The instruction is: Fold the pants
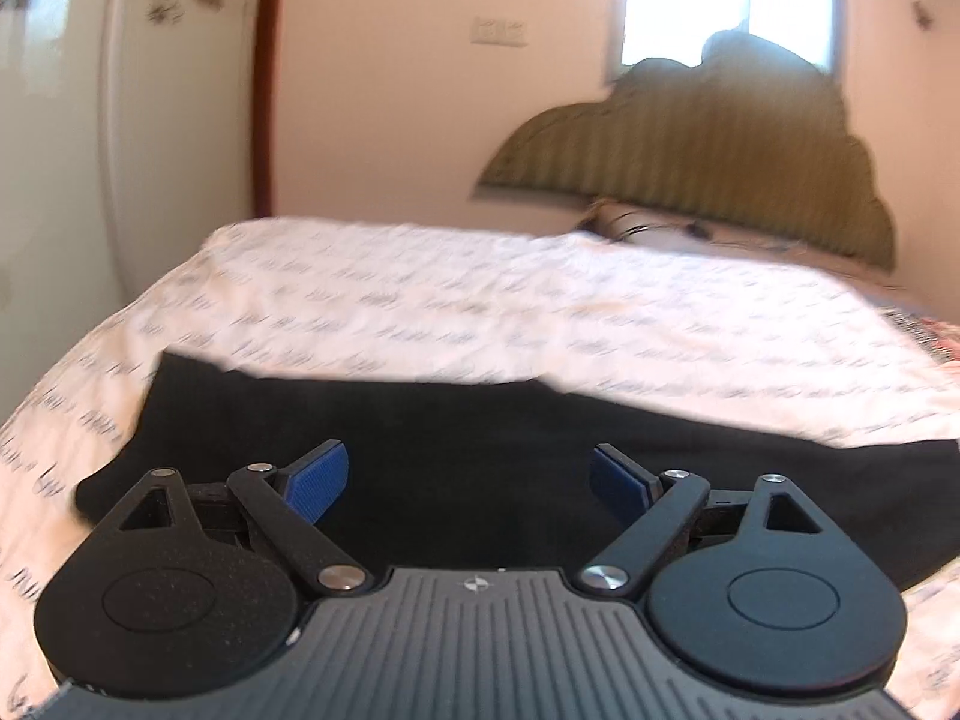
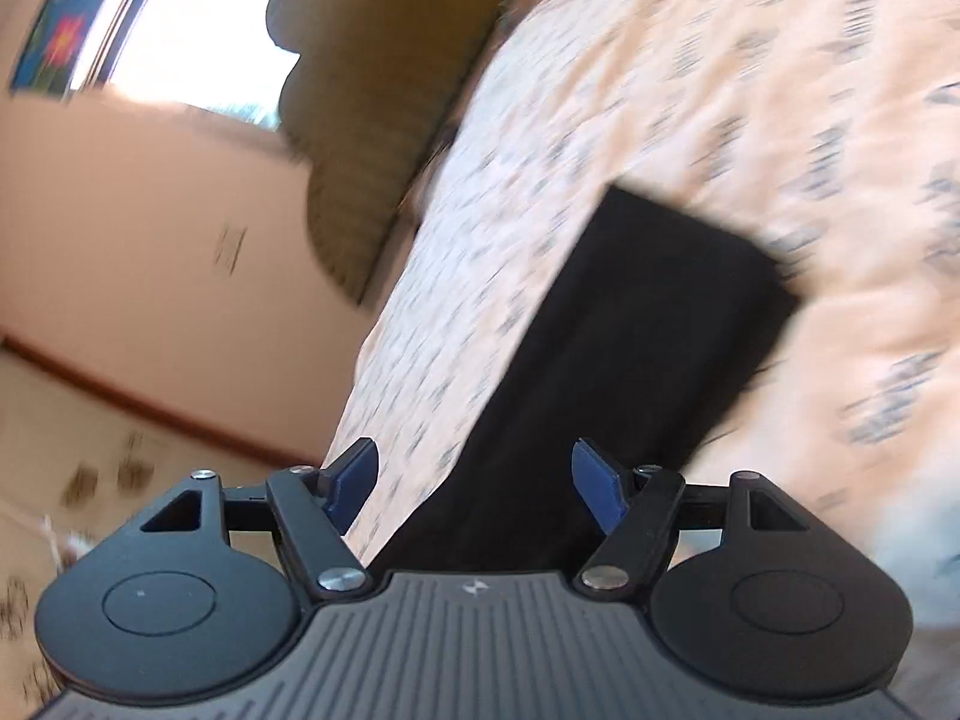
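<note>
Blue pads on your left gripper [image 1: 468, 480] stand wide apart, holding nothing, low over the black pants [image 1: 480, 456]. Your right gripper [image 2: 474, 483] is likewise spread wide and empty, its fingers straddling the near end of the same cloth. The pants lie flat as a long dark strip on the patterned bed [image 1: 420, 306], the far end squared off. Both views are blurred. Judgement: you are between grasps, with a lengthwise fold apparently done. The next move calls for pinching one end at both corners and carrying it over to the other.
</note>
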Action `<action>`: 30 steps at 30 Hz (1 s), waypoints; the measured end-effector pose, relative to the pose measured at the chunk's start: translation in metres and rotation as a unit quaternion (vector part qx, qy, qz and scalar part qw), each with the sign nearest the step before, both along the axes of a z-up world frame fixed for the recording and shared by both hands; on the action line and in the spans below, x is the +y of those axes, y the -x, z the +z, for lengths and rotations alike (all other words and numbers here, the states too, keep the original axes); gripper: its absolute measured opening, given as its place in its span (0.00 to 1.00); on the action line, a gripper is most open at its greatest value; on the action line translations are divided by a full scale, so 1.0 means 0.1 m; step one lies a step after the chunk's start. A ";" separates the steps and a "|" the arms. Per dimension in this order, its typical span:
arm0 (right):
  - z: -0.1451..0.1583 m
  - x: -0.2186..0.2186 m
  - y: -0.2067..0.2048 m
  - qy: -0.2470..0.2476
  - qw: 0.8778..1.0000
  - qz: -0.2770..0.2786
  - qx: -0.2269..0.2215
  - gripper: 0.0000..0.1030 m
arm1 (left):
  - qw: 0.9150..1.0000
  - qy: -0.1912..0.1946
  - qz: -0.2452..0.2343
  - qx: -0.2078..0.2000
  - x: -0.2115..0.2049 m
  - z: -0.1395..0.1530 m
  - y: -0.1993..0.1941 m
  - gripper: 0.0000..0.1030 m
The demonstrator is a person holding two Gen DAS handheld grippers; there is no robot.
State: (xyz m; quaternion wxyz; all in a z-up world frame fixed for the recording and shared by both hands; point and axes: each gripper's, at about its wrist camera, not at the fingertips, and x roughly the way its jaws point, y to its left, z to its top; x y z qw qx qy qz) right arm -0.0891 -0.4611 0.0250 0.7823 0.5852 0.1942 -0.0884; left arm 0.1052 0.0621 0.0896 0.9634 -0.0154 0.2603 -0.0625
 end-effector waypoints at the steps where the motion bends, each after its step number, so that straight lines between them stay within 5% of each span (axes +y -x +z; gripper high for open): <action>1: -0.07 -0.08 0.05 -0.020 1.000 -0.014 0.010 0.70 | 1.000 0.002 -0.011 0.000 -0.10 0.03 -0.01 0.91; 8: -0.30 -0.33 0.16 -0.058 0.995 -0.065 0.048 0.68 | 0.997 -0.032 -0.072 0.007 -0.78 0.07 -0.04 0.91; 12: -0.28 -0.30 0.08 -0.033 0.996 -0.056 0.066 0.68 | 0.994 -0.040 -0.097 0.004 -1.02 0.06 0.00 0.91; 21: -0.33 -0.27 0.03 -0.029 0.996 -0.078 0.032 0.76 | 0.992 -0.049 -0.115 0.030 -1.22 -0.07 -0.06 0.91; 28: -0.30 -0.08 -0.14 -0.042 0.999 -0.005 0.014 0.77 | 0.990 -0.053 -0.119 0.046 -1.32 -0.16 -0.09 0.91; 30: -0.29 -0.13 -0.14 -0.028 0.999 -0.022 0.014 0.77 | 0.990 -0.056 -0.121 0.048 -1.37 -0.17 -0.09 0.91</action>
